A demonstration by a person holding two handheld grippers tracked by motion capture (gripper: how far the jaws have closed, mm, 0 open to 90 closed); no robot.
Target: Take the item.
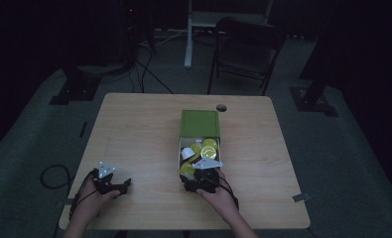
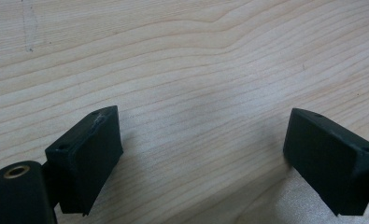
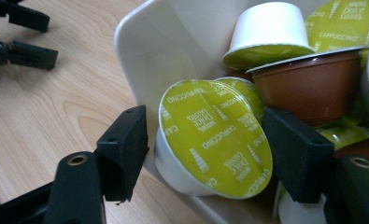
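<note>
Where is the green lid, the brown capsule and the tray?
green lid (image 3: 215, 137), right gripper view, middle of the foil
brown capsule (image 3: 308, 84), right gripper view, its side
tray (image 3: 173, 42), right gripper view, white wall

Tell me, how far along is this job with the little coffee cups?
Early, it seems. The box is already slid open, and its white tray is full of coffee capsules. The right gripper has one green-lidded capsule between its jaws, apparently gripping it. The left gripper rests open over bare table. No capsule lies outside the tray yet.
</note>
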